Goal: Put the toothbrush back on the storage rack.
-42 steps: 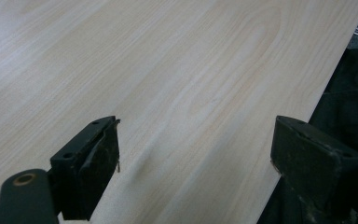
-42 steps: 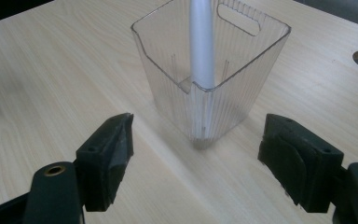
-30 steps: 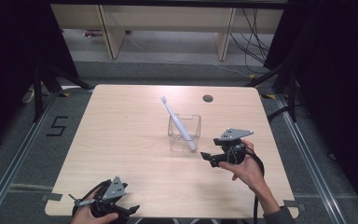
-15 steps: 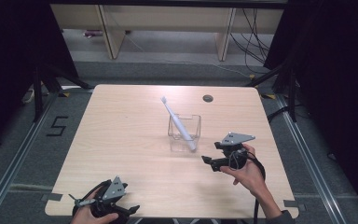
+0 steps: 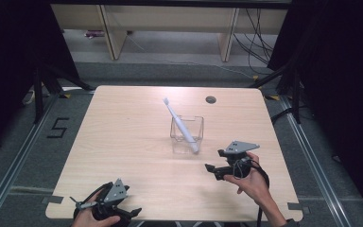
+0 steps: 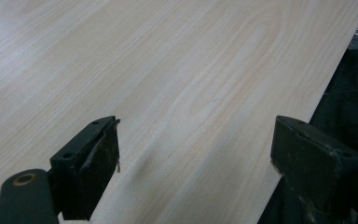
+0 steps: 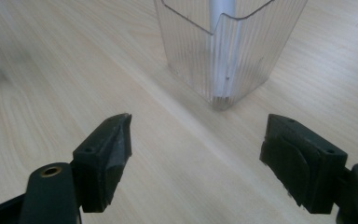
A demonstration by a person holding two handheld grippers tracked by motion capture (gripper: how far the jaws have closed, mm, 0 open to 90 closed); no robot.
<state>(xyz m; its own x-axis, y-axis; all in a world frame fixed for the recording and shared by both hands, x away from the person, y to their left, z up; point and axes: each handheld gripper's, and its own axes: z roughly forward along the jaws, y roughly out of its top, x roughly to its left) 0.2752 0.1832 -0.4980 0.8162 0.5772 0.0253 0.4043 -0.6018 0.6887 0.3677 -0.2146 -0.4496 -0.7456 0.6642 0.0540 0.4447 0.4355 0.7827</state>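
white toothbrush [image 5: 181, 126] is leaning in the clear ribbed cup [image 5: 187, 134] mid-table [image 5: 123, 142]. your right gripper [image 5: 220, 163] is hovering just beside the cup, jaws spread wide, gripping nothing. your left gripper [image 5: 108, 206] is idling at the near edge, jaws wide, gripping nothing.

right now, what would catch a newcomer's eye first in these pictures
A white toothbrush leans tilted in a clear ribbed plastic cup at the middle of the pale wooden table. The right claw sits open just right of the cup, facing it. The left claw rests open at the table's near left edge.
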